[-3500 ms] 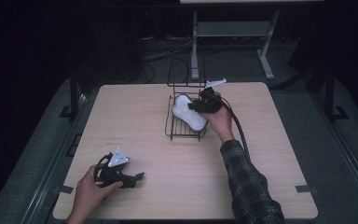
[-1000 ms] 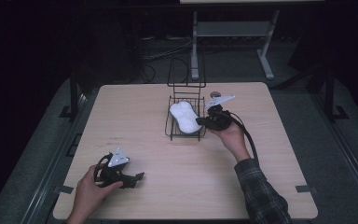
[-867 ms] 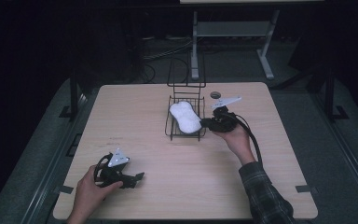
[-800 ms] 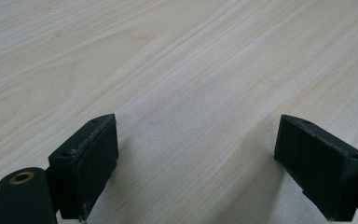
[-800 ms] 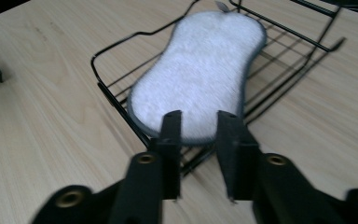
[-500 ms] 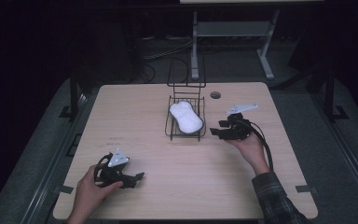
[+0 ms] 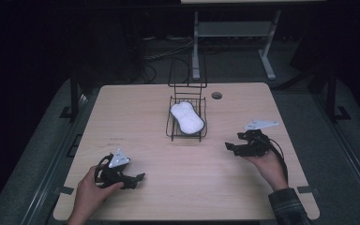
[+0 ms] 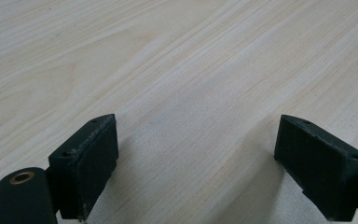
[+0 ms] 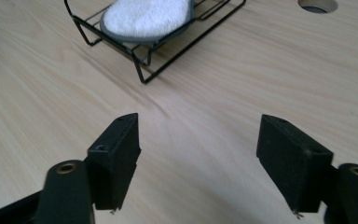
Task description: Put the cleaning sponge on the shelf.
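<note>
A: Start with the surface (image 7: 140, 122). It is bare pale wood with a small round hole (image 7: 216, 95) near the far edge. Any hazard there?

B: Little, I think. The hole lies well apart from everything.

A: Next, the rack (image 7: 186, 123), black wire, near the middle towards the far side, with a tall wire back.

B: That looks the likeliest trouble. It seems light, so a knock from a returning hand could slide or tip it.

A: And the sponge (image 7: 186, 116)?

B: It lies flat inside the rack, white with a grey rim, seen also in the right gripper view (image 9: 144, 16). One end seems to ride up near the rim, so a jolt to the rack could roll it out onto the wood.

A: The right gripper (image 7: 236, 149)?

B: It sits to the right of the rack, clear of it. Its fingers (image 9: 116, 154) have just been opening and stand wide with nothing between them. Its cable trails over the wrist; a swing back might snag the wire.

A: The left gripper (image 7: 133, 180)?

B: It rests near the front left, well apart from the rack, fingers (image 8: 86, 163) wide over bare wood, holding nothing. Small risk, beyond scraping the wood.
</note>
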`<state>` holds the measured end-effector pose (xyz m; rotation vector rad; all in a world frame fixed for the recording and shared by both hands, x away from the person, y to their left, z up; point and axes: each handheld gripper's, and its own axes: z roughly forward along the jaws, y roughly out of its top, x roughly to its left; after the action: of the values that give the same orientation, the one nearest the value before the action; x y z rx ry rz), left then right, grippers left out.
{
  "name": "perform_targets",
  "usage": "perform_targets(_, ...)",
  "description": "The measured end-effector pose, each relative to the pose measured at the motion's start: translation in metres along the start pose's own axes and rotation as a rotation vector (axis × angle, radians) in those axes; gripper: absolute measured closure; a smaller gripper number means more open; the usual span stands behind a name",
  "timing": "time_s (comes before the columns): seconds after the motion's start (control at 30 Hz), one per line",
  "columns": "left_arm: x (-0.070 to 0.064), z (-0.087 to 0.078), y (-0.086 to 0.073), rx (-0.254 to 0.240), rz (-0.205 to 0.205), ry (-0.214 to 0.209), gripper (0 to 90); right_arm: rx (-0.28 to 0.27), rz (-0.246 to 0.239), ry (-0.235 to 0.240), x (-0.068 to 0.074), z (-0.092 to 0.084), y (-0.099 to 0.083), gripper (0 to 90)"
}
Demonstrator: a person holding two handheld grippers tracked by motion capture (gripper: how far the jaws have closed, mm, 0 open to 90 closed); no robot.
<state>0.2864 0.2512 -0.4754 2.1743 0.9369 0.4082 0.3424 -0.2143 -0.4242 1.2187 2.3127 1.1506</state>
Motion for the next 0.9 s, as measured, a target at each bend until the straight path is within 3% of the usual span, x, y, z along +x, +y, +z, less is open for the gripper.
perform_targets(0.2, 0.0, 0.0, 0.0, 0.0, 0.0, -0.001, 12.7, 0.015, 0.016, -0.004, 0.0, -0.011, -0.026, 18.2)
perform_targets(0.3, 0.0, 0.0, 0.0, 0.001, 0.001, 0.0, 12.7, 0.037, 0.007, -0.039, 0.004, -0.015, -0.037, 14.5)
perform_targets(0.7, 0.0, 0.0, 0.0, 0.001, 0.004, 0.0, 12.7, 0.065, -0.001, -0.092, 0.011, -0.022, -0.077, 12.4)
perform_targets(0.9, 0.0, 0.0, 0.0, 0.0, 0.004, 0.0, 12.7, 0.104, -0.02, -0.109, 0.016, -0.02, -0.09, 10.3)
